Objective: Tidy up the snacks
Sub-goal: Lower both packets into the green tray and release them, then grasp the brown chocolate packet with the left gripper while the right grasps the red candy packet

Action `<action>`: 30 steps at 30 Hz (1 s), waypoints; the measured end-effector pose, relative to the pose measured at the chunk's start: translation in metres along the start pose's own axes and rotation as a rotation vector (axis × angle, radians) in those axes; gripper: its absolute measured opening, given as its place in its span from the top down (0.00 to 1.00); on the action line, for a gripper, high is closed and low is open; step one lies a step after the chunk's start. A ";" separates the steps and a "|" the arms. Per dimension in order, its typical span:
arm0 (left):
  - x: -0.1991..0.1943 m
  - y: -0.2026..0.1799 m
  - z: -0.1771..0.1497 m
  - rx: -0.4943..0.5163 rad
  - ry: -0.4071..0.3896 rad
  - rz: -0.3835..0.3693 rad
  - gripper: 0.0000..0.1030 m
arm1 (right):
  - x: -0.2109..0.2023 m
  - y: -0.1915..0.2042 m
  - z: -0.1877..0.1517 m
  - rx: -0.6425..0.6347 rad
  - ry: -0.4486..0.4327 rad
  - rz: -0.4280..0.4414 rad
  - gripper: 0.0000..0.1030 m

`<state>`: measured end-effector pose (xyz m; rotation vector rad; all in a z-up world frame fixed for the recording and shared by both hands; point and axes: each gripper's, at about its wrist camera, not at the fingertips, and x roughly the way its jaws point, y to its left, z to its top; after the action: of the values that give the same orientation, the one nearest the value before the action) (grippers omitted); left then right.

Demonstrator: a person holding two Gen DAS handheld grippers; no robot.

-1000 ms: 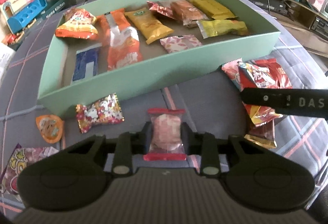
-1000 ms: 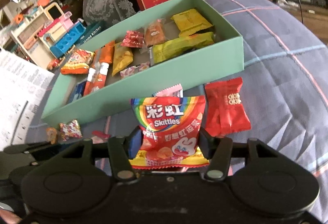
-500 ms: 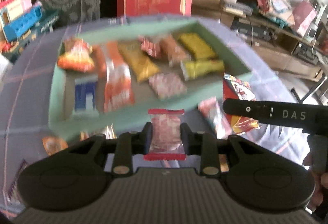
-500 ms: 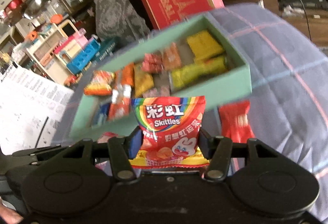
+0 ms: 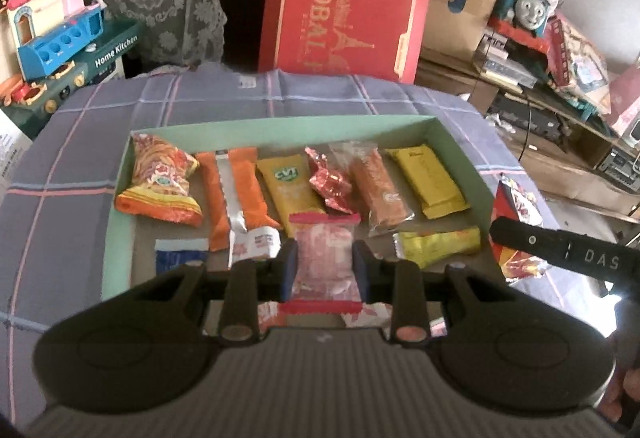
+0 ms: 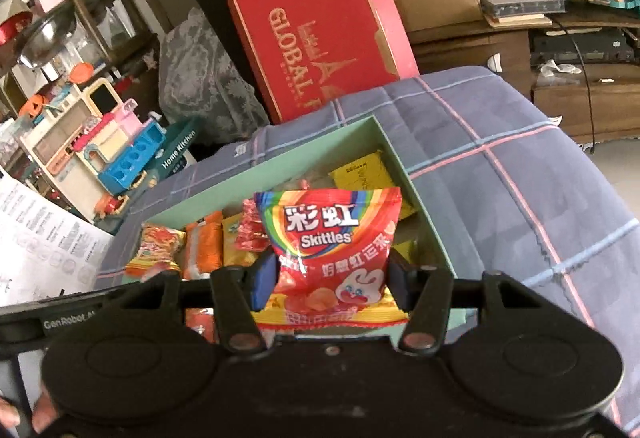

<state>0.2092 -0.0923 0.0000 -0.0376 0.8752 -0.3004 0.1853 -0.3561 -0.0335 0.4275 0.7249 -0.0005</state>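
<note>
My left gripper [image 5: 323, 265] is shut on a small pink candy packet [image 5: 322, 258] with red sealed ends, held above the near part of the mint-green box [image 5: 118, 230]. My right gripper [image 6: 328, 274] is shut on a red Skittles bag [image 6: 328, 238], held over the box's [image 6: 428, 205] right end. Inside the box lie several snacks: an orange-yellow bag [image 5: 160, 179], an orange bar [image 5: 236, 193], a yellow CVT bar [image 5: 288, 185], a red foil candy [image 5: 330, 179], yellow packets [image 5: 430, 179]. The right gripper's black body [image 5: 568, 256] shows at the left wrist view's right edge.
The box rests on a purple plaid cloth [image 6: 520, 165]. A red GLOBAL carton [image 5: 344, 1] stands behind it. A toy kitchen [image 5: 60, 33] sits far left, cluttered shelves with a toy train [image 5: 528, 7] far right. A red snack bag [image 5: 516, 205] lies right of the box.
Both grippers rose from the cloth with their packets and moved forward over the green box. The loose snacks in front of the box dropped out of view.
</note>
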 end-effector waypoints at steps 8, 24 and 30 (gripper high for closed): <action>0.024 0.003 -0.008 0.006 0.052 0.031 0.68 | 0.026 0.006 -0.002 -0.018 0.044 0.011 0.43; 0.008 -0.010 -0.033 0.033 0.056 0.062 0.00 | -0.009 0.000 -0.017 0.005 0.006 0.028 0.00; -0.012 -0.022 -0.040 0.067 0.036 0.049 0.00 | -0.029 -0.001 -0.025 0.010 0.003 0.041 0.00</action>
<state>0.1663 -0.1062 -0.0128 0.0515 0.8996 -0.2853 0.1471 -0.3518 -0.0316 0.4520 0.7193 0.0351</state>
